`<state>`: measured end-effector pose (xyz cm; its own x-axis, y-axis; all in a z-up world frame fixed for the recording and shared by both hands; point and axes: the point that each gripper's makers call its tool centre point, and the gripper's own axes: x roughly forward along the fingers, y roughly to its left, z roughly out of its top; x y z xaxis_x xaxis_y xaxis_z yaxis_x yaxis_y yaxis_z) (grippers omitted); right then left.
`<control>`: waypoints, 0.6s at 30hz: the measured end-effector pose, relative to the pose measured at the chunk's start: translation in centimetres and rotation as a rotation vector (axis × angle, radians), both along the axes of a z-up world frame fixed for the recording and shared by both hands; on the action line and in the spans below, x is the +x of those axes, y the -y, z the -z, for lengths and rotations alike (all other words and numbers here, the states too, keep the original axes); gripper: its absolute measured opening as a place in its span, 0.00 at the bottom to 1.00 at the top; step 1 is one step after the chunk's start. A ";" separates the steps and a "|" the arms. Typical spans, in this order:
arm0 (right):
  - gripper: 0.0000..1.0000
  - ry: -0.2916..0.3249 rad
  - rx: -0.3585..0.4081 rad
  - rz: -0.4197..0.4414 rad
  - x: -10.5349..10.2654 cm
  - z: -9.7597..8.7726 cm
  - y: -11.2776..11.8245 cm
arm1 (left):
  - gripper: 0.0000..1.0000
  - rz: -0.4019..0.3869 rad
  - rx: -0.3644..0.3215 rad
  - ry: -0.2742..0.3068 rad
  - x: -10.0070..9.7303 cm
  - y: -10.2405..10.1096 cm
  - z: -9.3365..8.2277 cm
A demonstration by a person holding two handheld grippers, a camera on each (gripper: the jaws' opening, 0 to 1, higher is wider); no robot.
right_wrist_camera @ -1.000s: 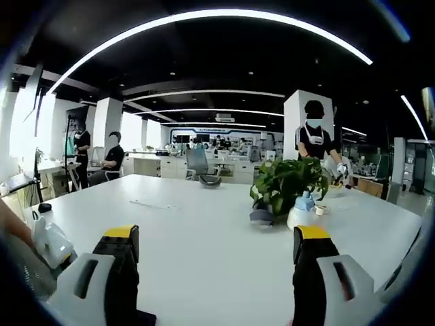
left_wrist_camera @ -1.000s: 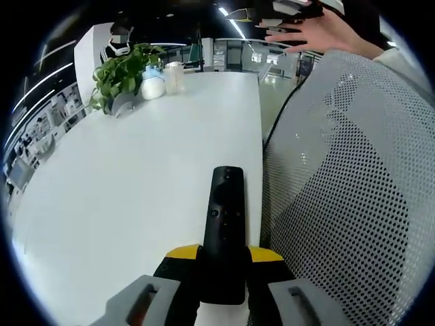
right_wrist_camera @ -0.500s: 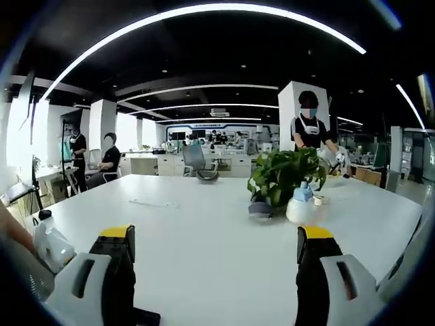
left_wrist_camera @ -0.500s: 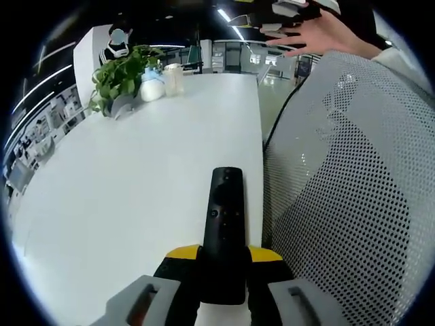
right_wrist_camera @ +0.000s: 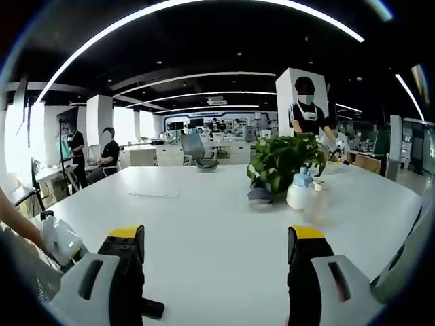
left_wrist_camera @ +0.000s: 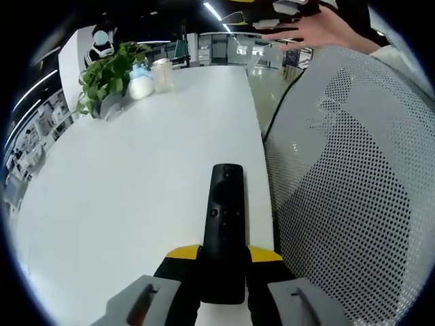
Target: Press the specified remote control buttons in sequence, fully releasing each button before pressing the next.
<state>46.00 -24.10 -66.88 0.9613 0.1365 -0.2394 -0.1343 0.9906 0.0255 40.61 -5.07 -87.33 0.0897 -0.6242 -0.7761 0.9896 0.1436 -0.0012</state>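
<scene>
While my left fingers (left_wrist_camera: 223,261) clamp its rear end above the tabletop (left_wrist_camera: 122,176), remote (left_wrist_camera: 223,227): rigid, light, slick plastic; grip stays behind the buttons. Right fingers (right_wrist_camera: 214,248): spread, empty.

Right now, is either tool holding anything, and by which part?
The left tool grips the black remote by its near end. The right tool is open, holding nothing.

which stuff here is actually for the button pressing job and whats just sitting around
For the job:
remote control, held in the left gripper
right gripper, open, nothing between its jaws

Just lying about:
potted plant
white spray bottle
mesh chair back
white table
</scene>
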 end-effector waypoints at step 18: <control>0.83 -0.076 0.009 0.003 -0.3 1.1 -0.1 | 0.24 0.041 0.093 0.053 4.3 -1.4 0.0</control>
